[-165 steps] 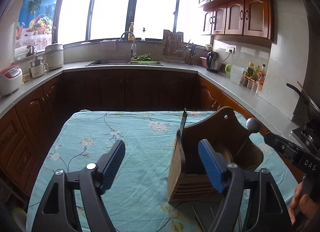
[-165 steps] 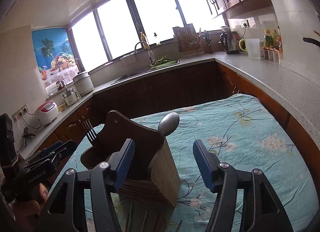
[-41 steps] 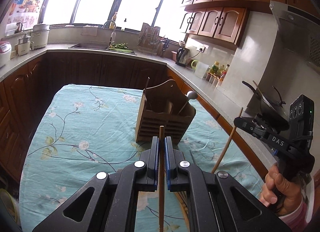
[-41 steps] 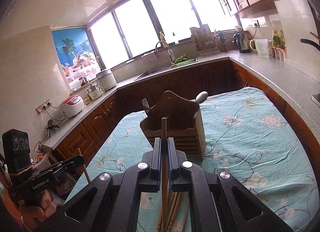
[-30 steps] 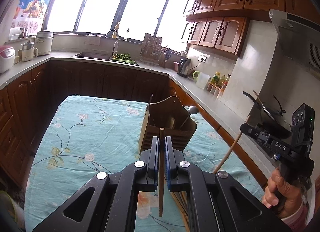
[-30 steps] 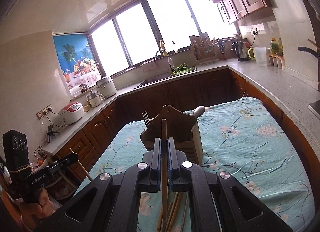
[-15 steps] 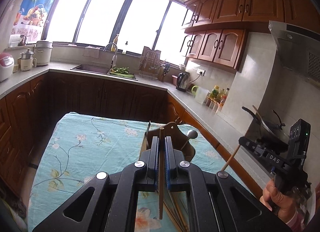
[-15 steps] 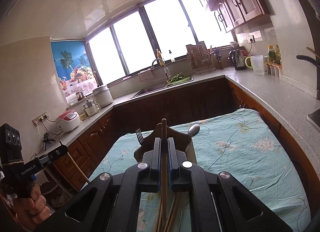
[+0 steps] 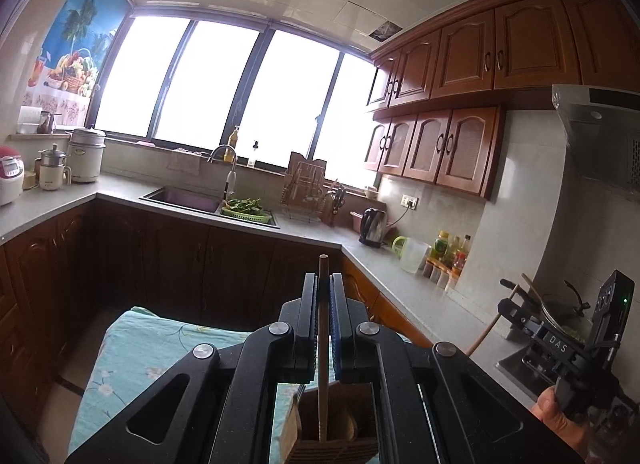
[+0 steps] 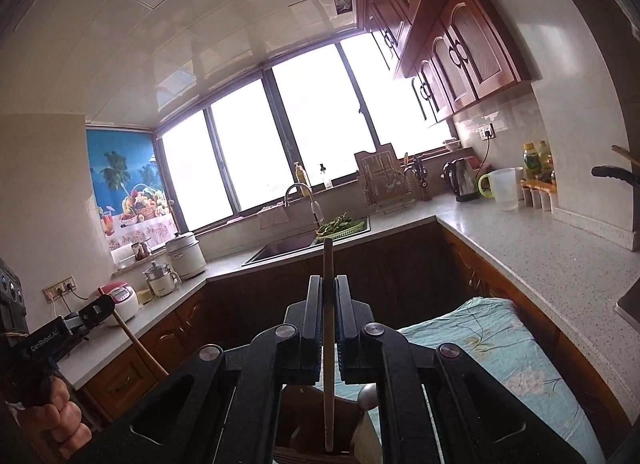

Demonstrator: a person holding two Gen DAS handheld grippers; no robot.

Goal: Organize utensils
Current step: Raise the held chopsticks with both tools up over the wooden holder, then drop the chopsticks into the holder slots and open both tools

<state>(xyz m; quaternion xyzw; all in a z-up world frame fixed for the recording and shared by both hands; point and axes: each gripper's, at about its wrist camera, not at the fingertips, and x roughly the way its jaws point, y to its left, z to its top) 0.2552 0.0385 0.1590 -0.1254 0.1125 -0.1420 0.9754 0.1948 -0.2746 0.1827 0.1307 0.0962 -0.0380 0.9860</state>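
Though 2 tools (image 9: 323,280) (image 10: 328,282), 1 chopstick (image 9: 321,384) (image 10: 327,258) ea.

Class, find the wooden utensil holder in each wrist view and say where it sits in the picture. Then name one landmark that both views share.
Left wrist view: the wooden utensil holder shows at the bottom centre, behind the left gripper, below its chopstick.
Right wrist view: it sits at the bottom centre, under the right gripper, mostly hidden.
Shared landmark: the electric kettle on the counter.
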